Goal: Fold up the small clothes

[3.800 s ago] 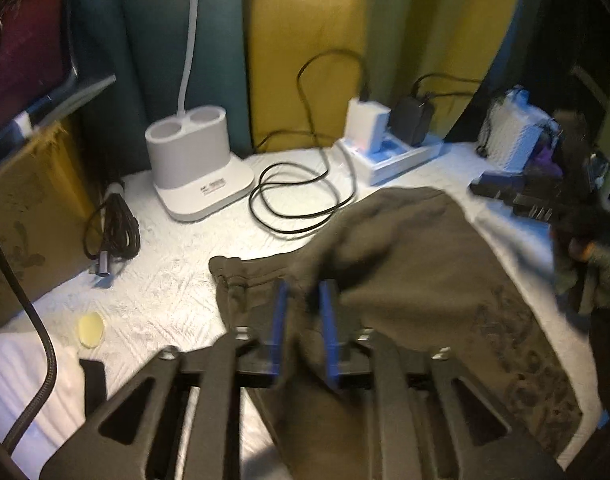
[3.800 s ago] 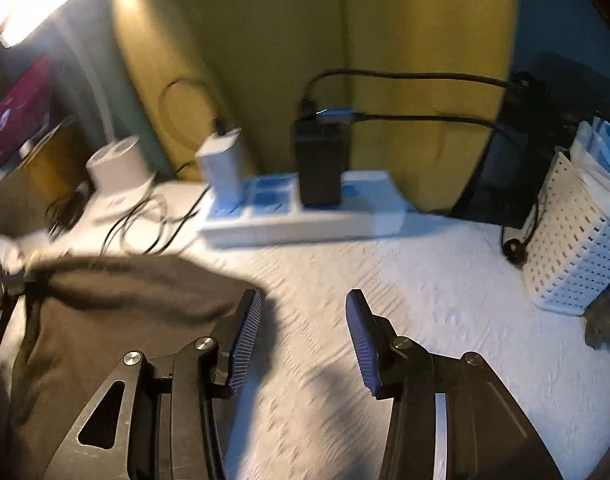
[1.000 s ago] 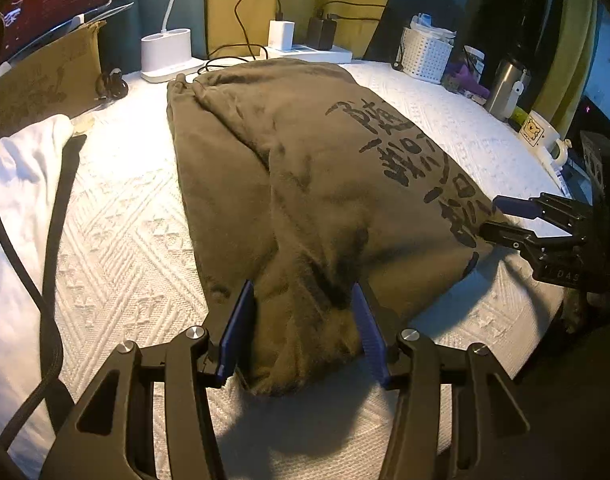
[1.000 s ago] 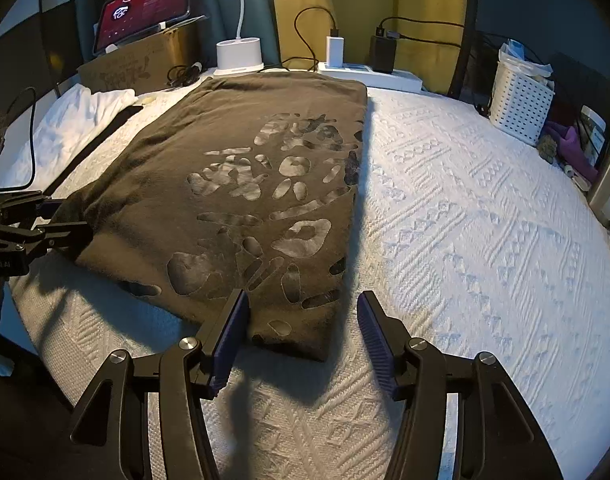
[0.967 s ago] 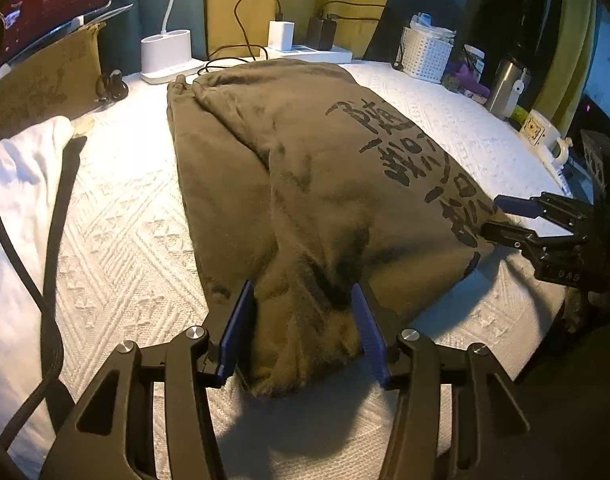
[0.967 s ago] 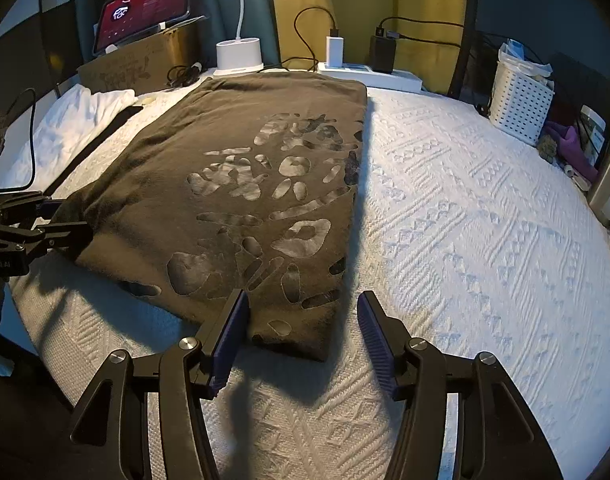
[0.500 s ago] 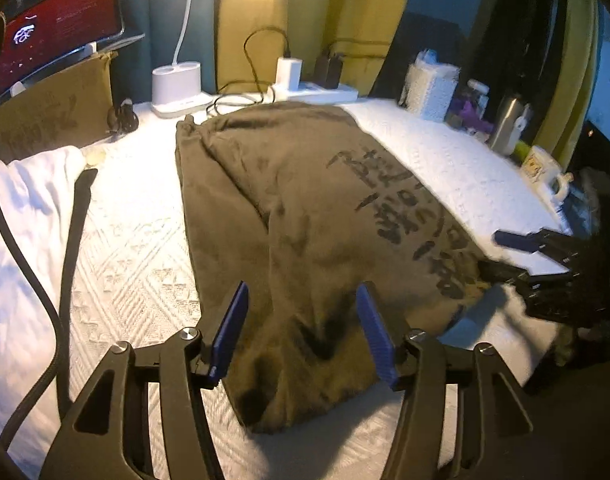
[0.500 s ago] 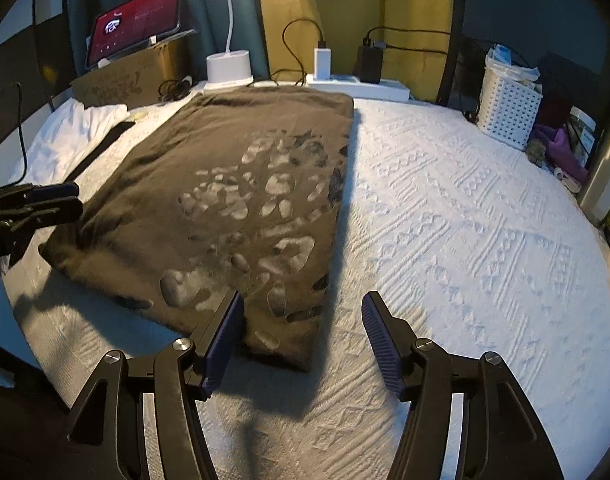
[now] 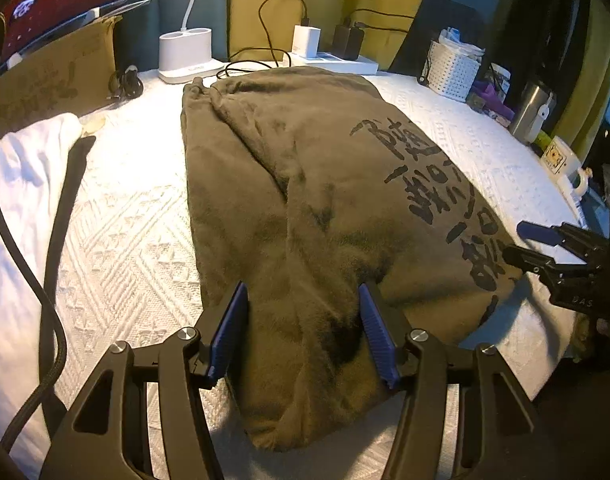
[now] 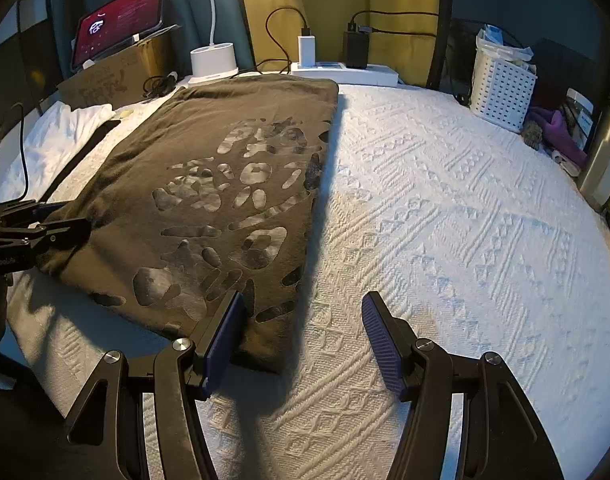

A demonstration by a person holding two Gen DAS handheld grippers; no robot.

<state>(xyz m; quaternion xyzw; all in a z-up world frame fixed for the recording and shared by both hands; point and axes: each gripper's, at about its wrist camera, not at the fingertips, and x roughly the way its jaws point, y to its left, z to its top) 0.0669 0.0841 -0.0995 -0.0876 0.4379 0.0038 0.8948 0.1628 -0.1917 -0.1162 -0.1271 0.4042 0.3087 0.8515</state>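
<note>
the olive-brown garment [image 9: 305,184] is lying folded lengthwise on the white textured bedspread [image 10: 445,216], forming a long narrow strip. its long axis is running from the near edge of the bed toward the far end, where its far short edge is sitting just in front of the white power strip [image 10: 345,70] and the white lamp base [image 9: 185,56]. in the right wrist view the printed characters are showing on its upper face, and its right long edge is lying straight along the middle of the bed; the near short edge is facing the two grippers.

the left gripper [image 9: 303,336] is pointing steeply down and forward over the near left corner of the strip. its blue pads are standing well apart with the bunched near end of the cloth between them, and the jaws have just been opening (the pads are not pressing on the fabric), so it is gripping nothing.

the right gripper [image 10: 303,340] is hanging in a similar downward tilt over the near right corner. its jaws have just been opening too; its left pad is sitting over the garment's corner, its right pad over bare bedspread, and it is holding nothing.

each gripper is showing at the edge of the other's view, side by side along the near short edge. a white cloth [image 9: 21,168] is lying left of the garment, and a white basket [image 10: 501,88] is standing well off to the far right.
</note>
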